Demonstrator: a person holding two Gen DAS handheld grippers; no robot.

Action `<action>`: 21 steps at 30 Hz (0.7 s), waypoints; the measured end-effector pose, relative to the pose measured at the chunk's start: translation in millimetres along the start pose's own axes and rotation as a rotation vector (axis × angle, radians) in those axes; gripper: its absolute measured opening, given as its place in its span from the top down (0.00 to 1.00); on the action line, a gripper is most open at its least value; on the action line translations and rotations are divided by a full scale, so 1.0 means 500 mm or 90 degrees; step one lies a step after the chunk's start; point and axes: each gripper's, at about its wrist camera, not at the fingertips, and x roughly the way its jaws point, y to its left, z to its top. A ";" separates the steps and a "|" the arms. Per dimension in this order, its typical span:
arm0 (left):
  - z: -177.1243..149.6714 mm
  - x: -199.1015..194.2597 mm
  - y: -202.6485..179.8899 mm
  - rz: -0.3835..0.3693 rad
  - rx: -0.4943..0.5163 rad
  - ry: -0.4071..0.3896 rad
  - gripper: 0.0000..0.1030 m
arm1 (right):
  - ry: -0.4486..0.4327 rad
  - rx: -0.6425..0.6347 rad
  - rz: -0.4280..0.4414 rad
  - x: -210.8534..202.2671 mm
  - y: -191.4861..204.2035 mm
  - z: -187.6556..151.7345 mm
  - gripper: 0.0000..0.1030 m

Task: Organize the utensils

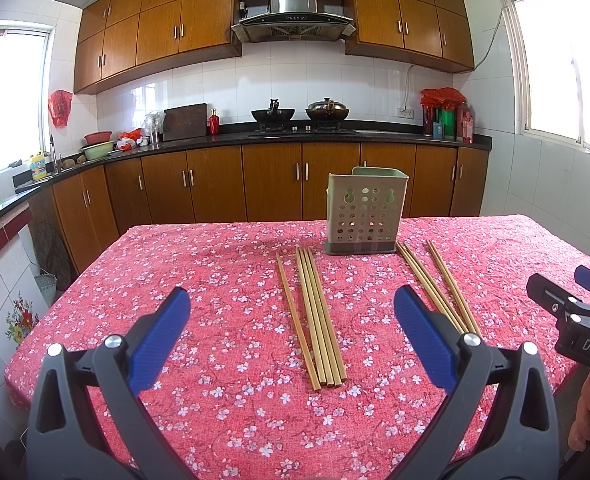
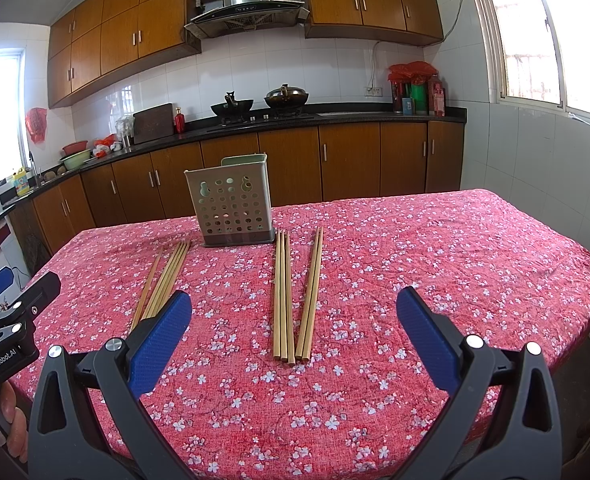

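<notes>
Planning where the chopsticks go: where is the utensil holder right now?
The utensil holder stands upright toward the table's far edge, between the left chopstick group and the right chopstick group, just beyond their far tips.

left gripper [image 1: 293, 300]: grey frame, blue ribbed pads, silver screws, "GenRobot.AI" label | right gripper [image 2: 295, 304]: same, "DAS" lettering | bare-skinned fingers [image 2: 15, 428]

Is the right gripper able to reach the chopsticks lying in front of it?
Probably yes: the right gripper is open, and the chopsticks lie flat on the tablecloth with nothing between.
</notes>
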 end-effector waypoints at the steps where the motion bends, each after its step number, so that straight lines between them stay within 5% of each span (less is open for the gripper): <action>1: 0.000 0.000 0.000 0.000 0.000 0.000 0.04 | 0.000 0.000 0.000 0.000 0.000 0.000 0.02; 21: -0.012 0.005 -0.008 0.010 0.000 0.005 0.04 | 0.005 0.002 0.000 0.005 -0.002 -0.001 0.02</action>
